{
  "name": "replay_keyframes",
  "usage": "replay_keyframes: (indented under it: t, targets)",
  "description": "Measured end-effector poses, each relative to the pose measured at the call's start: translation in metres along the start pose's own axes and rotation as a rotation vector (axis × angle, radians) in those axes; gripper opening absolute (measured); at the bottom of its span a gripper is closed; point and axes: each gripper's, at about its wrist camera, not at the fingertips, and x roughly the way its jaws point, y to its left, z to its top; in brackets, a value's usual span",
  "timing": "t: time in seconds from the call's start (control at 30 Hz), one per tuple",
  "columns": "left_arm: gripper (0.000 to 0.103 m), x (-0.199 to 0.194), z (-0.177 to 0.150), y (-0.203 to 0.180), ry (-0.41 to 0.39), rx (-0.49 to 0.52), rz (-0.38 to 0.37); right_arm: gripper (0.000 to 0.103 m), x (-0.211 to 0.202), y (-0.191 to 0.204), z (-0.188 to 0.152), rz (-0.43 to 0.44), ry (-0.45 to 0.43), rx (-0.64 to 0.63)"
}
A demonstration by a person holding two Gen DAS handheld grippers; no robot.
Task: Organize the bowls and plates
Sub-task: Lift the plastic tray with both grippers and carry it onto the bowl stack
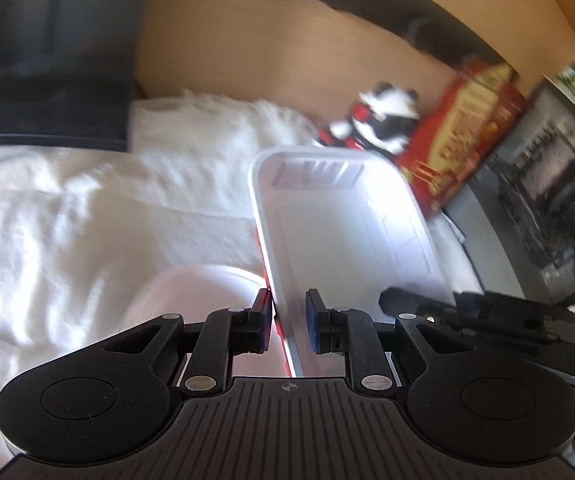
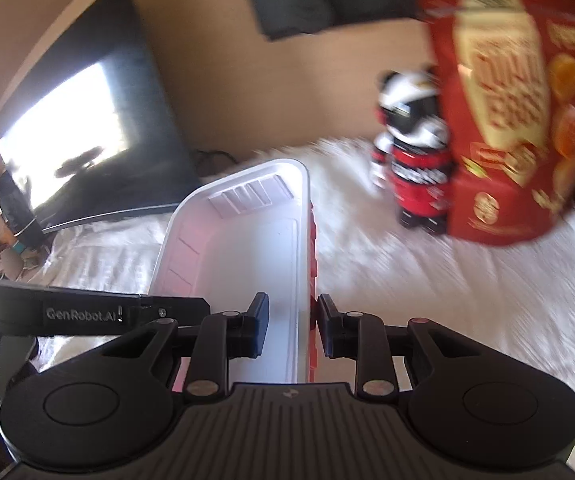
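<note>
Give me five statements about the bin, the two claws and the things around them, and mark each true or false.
1. The left claw grips one long wall of the white bin. True.
2. The right claw hangs free, holding nothing. False: it is shut on the bin's opposite long wall.
3. The bin holds a stack of plates. False: what shows of its inside is bare.
4. A red printed box stands beside a black, white and red toy figure. True.
5. A white bowl lies on the white cloth beside the bin, on the left claw's side. True.
</note>
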Motion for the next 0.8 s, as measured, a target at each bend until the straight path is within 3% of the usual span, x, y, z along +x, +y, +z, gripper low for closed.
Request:
replay_keyframes:
  t: [0.1, 0.3, 0.5, 0.8]
  targets:
    - [0.020, -0.005, 0.004, 0.020, -0.001, -0.027, 0.000, 0.026, 0.020, 0.020, 0.010, 0.038, 0.061, 0.012]
    - [0.020, 0.003, -0.012, 0.042, 0.009, -0.086, 0.035, 0.027, 0.048, 0.048, 0.005, 0.022, 0.149, -0.017]
    - [0.020, 0.014, -0.033, 0.068, 0.049, -0.171, 0.058, 0.027, 0.065, 0.058, -0.006, 0.062, 0.231, -0.059]
    - [0.020, 0.019, -0.041, 0.071, 0.070, -0.183, 0.052, 0.027, 0.080, 0.057, -0.018, 0.065, 0.297, -0.071]
